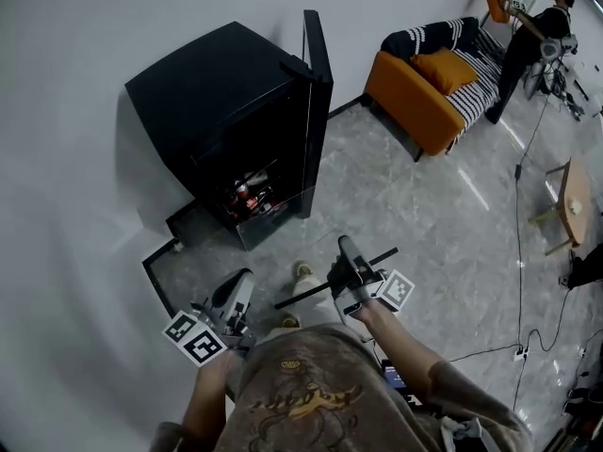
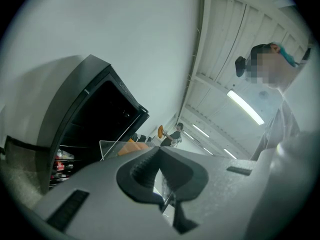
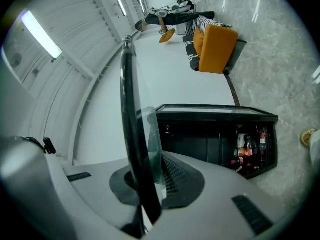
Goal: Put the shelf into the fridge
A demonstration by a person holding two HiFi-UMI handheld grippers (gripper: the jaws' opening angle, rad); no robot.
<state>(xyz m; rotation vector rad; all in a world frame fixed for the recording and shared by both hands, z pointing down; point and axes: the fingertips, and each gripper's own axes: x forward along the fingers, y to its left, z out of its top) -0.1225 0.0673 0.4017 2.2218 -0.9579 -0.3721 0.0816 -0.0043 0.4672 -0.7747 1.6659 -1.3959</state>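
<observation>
The black mini fridge (image 1: pixel 217 102) stands against the wall with its door (image 1: pixel 317 92) swung open and bottles (image 1: pixel 251 196) on its lowest level. I hold the shelf, a clear glass pane with a black edge strip (image 1: pixel 382 254), level between both grippers in front of the fridge. My right gripper (image 1: pixel 350 281) is shut on the strip side; in the right gripper view the strip (image 3: pixel 131 134) runs up between the jaws (image 3: pixel 150 181). My left gripper (image 1: pixel 232 311) is shut on the glass (image 2: pixel 117 148), whose thin edge sits in the jaws (image 2: pixel 160 154). The fridge (image 2: pixel 80 129) (image 3: pixel 220 139) lies ahead of both grippers.
An orange sofa (image 1: pixel 419 88) with a striped blanket stands at the back right, and a person (image 1: pixel 532 36) is beside it. A wooden table (image 1: pixel 573 196) and floor cables (image 1: pixel 518 252) lie to the right. The white wall (image 1: pixel 66 205) runs close on the left.
</observation>
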